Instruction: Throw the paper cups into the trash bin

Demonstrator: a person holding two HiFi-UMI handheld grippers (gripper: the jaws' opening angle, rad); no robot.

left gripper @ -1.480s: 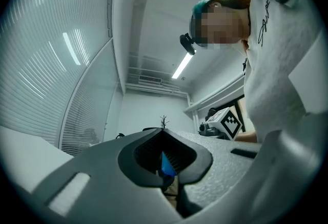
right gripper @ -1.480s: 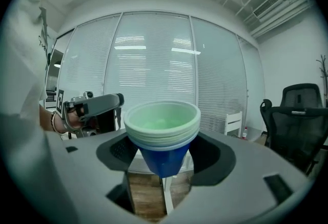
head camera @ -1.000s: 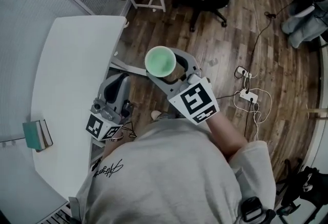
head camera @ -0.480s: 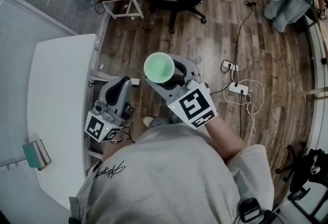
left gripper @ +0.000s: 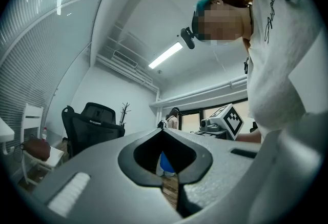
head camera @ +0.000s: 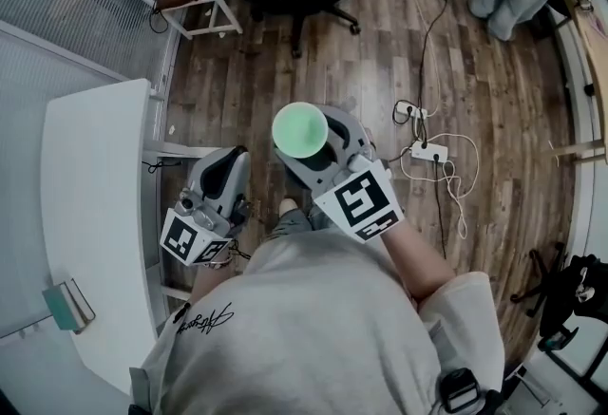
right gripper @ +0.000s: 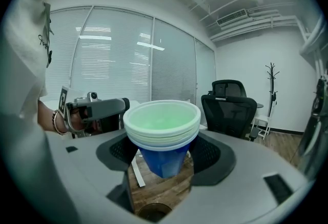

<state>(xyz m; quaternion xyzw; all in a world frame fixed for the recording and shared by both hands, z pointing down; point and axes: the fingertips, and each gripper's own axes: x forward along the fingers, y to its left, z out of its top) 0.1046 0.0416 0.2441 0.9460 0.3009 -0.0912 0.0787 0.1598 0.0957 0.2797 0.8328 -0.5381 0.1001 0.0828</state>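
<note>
Far left, white desk (head camera: 90, 195); right of it, left tongs (head camera: 226, 166) clenched shut and empty, over the wooden floor (head camera: 503, 119). Right of those, stacked paper cups (head camera: 299, 130), blue with green insides, upright and gripped by the right tongs (head camera: 321, 140). Farther right, power strip (head camera: 425, 153) lying on the floor.

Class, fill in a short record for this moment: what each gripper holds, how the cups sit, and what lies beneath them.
Right gripper: jaws shut on a nested stack of paper cups, blue outside, green inside
Cup position: upright, mouths up, held over the brown wooden plank floor
Left gripper: jaws together, holding nothing
Left of the person: white curved table
Trash bin: not made out in any view
</note>
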